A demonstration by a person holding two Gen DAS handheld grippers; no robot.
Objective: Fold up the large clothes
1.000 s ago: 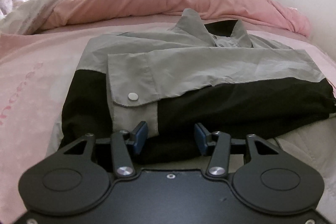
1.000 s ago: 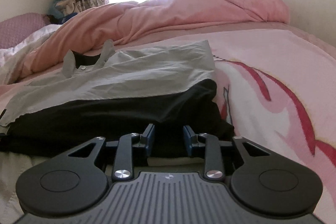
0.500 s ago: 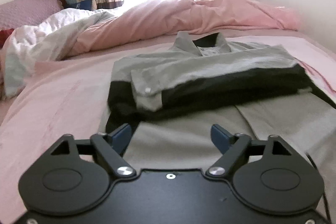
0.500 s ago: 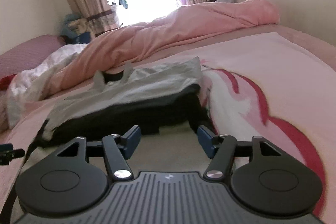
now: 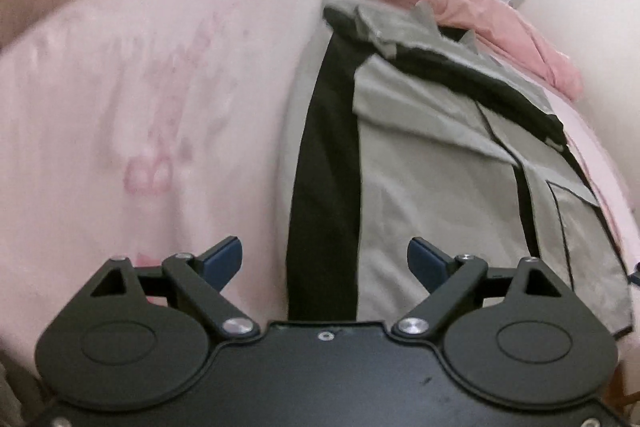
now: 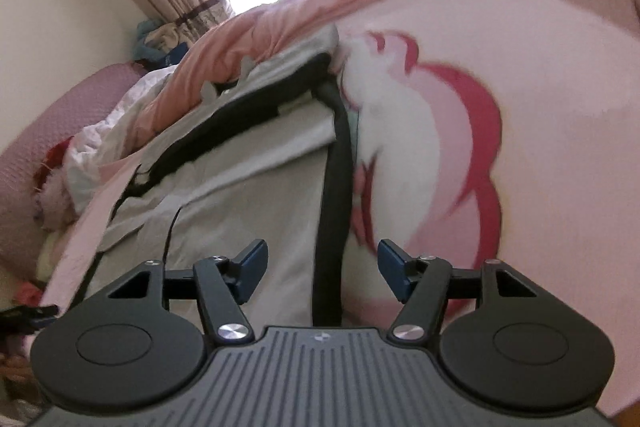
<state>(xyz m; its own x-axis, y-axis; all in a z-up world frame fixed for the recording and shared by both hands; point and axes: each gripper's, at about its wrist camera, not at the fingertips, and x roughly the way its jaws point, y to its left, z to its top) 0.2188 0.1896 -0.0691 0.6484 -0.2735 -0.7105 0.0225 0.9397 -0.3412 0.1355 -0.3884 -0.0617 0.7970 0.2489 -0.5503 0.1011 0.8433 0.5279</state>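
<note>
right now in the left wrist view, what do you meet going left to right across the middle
pink bedsheet → jacket's black side panel → jacket's grey front → black strip beside the pocket → grey pocket

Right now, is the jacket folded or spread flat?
Partly folded: the jacket's top half, collar included, lies doubled over its grey lower half on the bed.

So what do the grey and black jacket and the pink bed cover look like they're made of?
The jacket looks like thin woven cloth, perhaps nylon or a cotton blend: matte, lying flat with sharp creases and crisp seam edges. The bed cover looks like soft printed cotton or a similar fabric: matte, smooth, with a pink and red picture printed on it. Neither fibre can be told for sure.
</note>
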